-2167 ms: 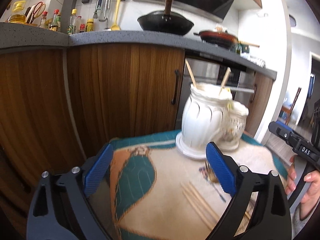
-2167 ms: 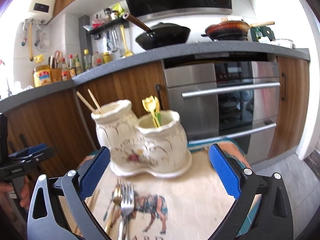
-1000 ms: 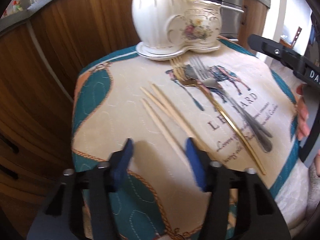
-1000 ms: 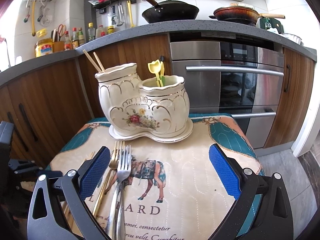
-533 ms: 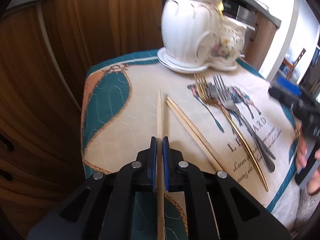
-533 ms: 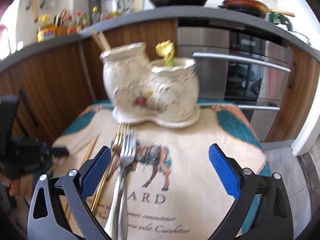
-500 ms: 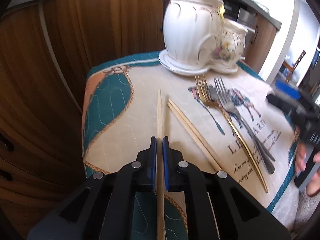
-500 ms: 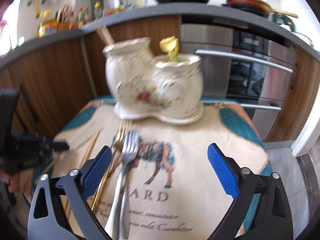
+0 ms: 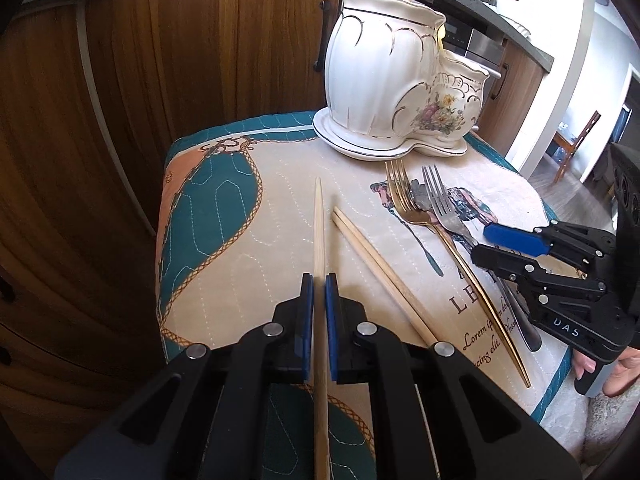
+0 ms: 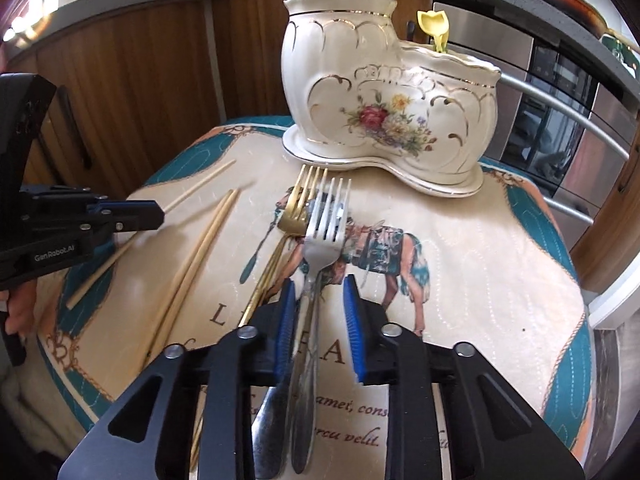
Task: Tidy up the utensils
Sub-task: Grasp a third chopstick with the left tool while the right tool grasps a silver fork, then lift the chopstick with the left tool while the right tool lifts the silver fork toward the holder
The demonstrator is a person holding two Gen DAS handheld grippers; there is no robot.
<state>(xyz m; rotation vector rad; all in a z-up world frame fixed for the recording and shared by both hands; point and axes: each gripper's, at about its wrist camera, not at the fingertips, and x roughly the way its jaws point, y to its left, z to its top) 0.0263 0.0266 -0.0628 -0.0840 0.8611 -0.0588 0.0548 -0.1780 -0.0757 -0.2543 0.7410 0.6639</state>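
Note:
My left gripper (image 9: 319,280) is shut on a wooden chopstick (image 9: 318,224) that points at the white ceramic utensil holder (image 9: 384,72), just above the cloth. Two more chopsticks (image 9: 380,268) lie to its right. My right gripper (image 10: 319,280) is partly closed astride the handle of a silver fork (image 10: 326,216); its blue pads stand a little apart from the handle. A gold fork (image 10: 298,204) lies just left of it. The holder (image 10: 384,92) has two chopsticks in its tall pot and a yellow-handled utensil (image 10: 434,26) in its low pot.
A quilted cloth with teal border (image 10: 500,260) covers the small table. Wooden cabinets (image 9: 140,60) and an oven (image 10: 560,120) stand behind. My right gripper (image 9: 516,246) shows in the left wrist view; my left gripper (image 10: 156,214) shows in the right wrist view.
My left gripper closed on the chopstick and has raised its tip slightly. My right gripper came down over the silver fork and narrowed from wide open around its handle.

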